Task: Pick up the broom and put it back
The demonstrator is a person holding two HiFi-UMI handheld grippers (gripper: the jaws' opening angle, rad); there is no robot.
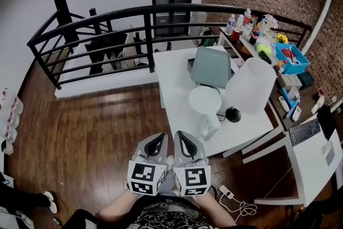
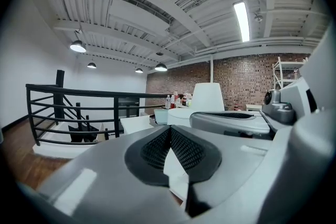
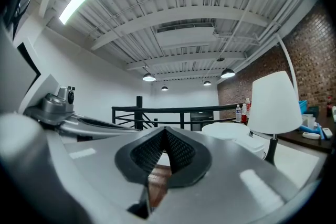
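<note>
No broom shows in any view. In the head view my two grippers are held side by side close to my body, over the wooden floor in front of the white table [image 1: 177, 75]. The left gripper [image 1: 158, 140] has its jaws together with nothing between them. The right gripper [image 1: 181, 139] is also shut and empty. In the left gripper view the black pads of the left gripper [image 2: 169, 129] meet at the tip, pointing toward the table and railing. In the right gripper view the right gripper [image 3: 164, 131] is closed the same way, and the left gripper's body lies at the left.
A black railing [image 1: 144, 12] curves behind the table, with stairs beyond. On the table stand a white lamp [image 1: 251, 86], a grey chair back [image 1: 210, 67] and a round white seat [image 1: 204, 99]. A cluttered shelf with a blue basket [image 1: 292, 59] runs along the brick wall. A power strip [image 1: 225, 191] lies on the floor.
</note>
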